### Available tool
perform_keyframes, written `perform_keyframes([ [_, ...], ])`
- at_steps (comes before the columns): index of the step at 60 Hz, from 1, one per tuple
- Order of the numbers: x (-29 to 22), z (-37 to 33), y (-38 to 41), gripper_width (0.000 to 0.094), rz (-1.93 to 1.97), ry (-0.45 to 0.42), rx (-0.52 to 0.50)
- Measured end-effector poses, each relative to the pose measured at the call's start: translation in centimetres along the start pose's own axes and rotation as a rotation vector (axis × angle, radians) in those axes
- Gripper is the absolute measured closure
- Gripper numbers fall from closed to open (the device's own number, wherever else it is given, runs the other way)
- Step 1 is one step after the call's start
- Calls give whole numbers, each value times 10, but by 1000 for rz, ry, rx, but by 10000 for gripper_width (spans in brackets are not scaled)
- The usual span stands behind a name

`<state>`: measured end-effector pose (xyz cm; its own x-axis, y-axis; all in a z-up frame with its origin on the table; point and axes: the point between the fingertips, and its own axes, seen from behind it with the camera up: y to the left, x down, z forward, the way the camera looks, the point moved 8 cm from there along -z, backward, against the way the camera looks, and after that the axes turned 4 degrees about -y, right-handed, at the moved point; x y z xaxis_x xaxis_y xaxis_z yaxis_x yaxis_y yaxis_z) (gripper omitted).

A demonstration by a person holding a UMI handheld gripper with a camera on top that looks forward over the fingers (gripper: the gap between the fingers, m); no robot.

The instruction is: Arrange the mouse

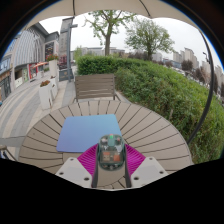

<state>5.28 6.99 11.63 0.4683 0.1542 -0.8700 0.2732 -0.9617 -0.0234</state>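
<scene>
Clamped between the two pink pads [88, 158] of the claw [110, 160]: a small mouse [110, 150], grey and partly see-through, carried nose-forward with both fingers pressing its sides. Held that way, apparently, to keep it level and squared up for setting down. Hard to say whether lifted clear of the slats or just skimming them.

Just ahead of the claw, a blue-grey mouse mat [88, 131], lying flat on the round slatted tabletop [150, 125] and turned slightly off square to the fingers. Likely the landing spot, judging by the task: mouse not yet on it, only overlapping its near edge. Next move probably a short push forward and a gentle lowering before letting go.

Beyond the mat, a wooden bench [96, 86] at the tabletop's far side; further off, a hedge [165, 85], trees and buildings.
</scene>
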Motion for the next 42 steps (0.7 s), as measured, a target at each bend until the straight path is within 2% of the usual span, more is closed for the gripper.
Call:
perform_keyframes([
  [7, -61, 43, 31, 556, 41, -51, -50],
  [11, -75, 75, 45, 556, 38, -49, -50],
  [18, -62, 131, 73, 548, 62, 8, -53],
  [26, -22, 169, 85, 520, 33, 84, -26],
  [28, -13, 173, 85, 492, 24, 104, -28],
  [31, -16, 174, 87, 454, 6, 67, -31],
  [32, -15, 173, 86, 415, -2, 67, -28],
  [34, -16, 170, 84, 269, -10, 82, -14],
  [36, -20, 163, 82, 75, -3, 90, -6],
  [39, -29, 148, 77, 115, 21, 84, -1],
  [42, -37, 123, 73, 87, 42, 102, -7],
])
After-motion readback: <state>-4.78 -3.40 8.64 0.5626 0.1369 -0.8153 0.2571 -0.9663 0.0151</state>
